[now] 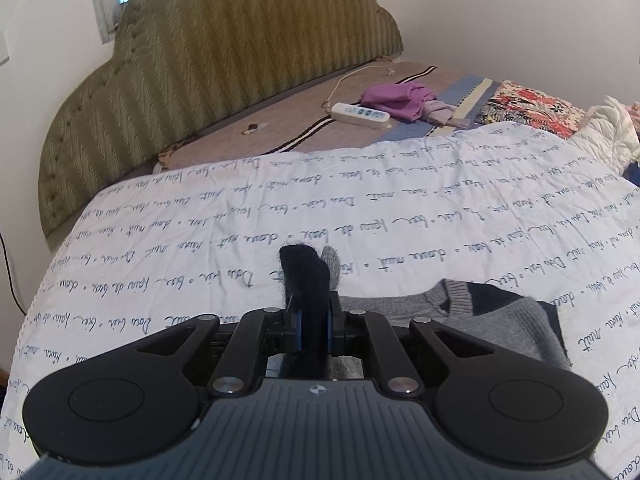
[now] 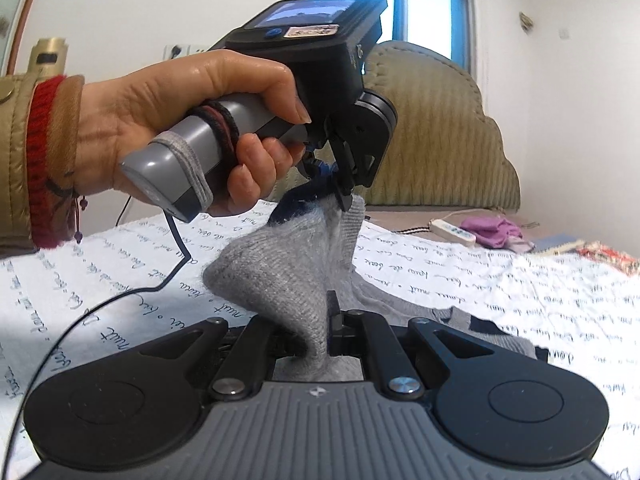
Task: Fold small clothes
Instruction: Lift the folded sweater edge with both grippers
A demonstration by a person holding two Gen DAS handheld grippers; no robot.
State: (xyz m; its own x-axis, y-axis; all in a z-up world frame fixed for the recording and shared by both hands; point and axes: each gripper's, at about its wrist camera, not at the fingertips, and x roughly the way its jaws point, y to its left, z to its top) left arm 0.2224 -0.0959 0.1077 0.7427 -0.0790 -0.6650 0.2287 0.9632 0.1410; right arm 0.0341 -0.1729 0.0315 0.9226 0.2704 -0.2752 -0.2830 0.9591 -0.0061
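Observation:
A small grey knit sweater (image 1: 480,312) with dark navy trim lies on the white quilt with handwriting print (image 1: 360,208). My left gripper (image 1: 310,320) is shut on a bunched navy and grey edge of it. In the right wrist view the left gripper (image 2: 340,188), held by a hand, lifts that edge above the quilt (image 2: 520,292). My right gripper (image 2: 316,336) is shut on another part of the grey sweater (image 2: 280,276), which stretches up between the two grippers.
A green padded headboard (image 1: 224,68) stands behind the bed. A white power strip (image 1: 360,114), a purple garment (image 1: 400,98), floral fabric (image 1: 532,108) and a white garment (image 1: 608,128) lie beyond the quilt. A black cable (image 2: 100,304) trails over the quilt.

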